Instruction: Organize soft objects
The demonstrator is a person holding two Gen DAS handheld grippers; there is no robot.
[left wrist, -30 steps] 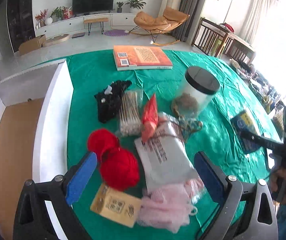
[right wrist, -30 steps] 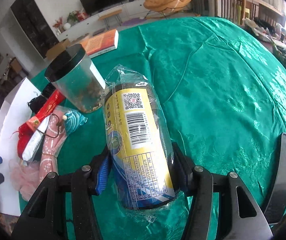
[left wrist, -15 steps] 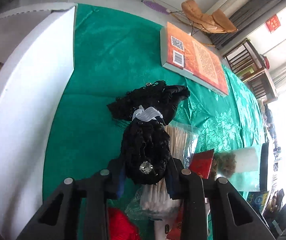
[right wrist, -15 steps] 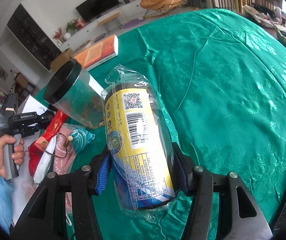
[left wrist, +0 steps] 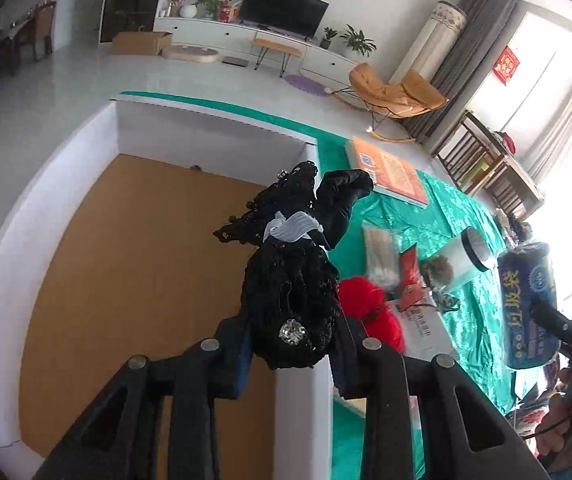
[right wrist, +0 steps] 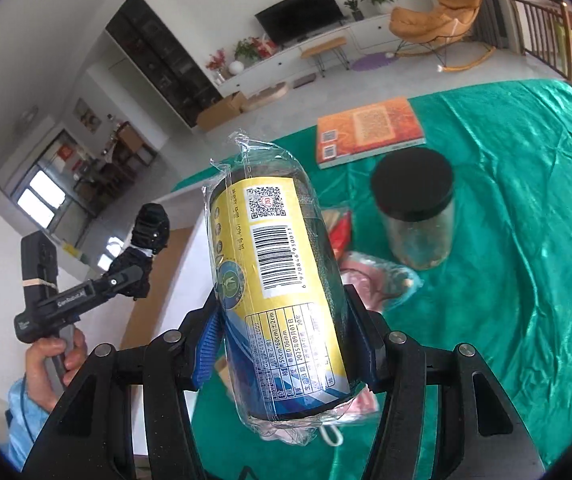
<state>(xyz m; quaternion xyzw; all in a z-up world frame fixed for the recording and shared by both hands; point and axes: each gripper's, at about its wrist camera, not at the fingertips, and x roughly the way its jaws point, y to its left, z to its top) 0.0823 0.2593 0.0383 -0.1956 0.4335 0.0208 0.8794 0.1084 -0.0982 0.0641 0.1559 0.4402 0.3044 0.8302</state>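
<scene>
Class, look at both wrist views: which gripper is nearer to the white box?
Left. The left gripper, clamping the black lace bundle, hangs over the white box. The right gripper, holding the wrapped roll, is over the green tablecloth beside it.

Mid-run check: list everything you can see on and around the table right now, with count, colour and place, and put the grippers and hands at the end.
black lace bundle: 1, black with a white band, held over the box
wrapped roll: 1, yellow and blue label, in clear film, held above the table
box: 1, white walls, brown floor, at the table's left edge
tablecloth: 1, green, covers the table
book: 1, orange, far side
jar: 1, clear with black lid, middle
red yarn: 1 clump, red, beside the box
cotton swab pack: 1, pale, behind the yarn
left gripper: shut on the lace bundle
right gripper: shut on the roll
left hand: on its gripper's handle
right hand: on its handle, low right
</scene>
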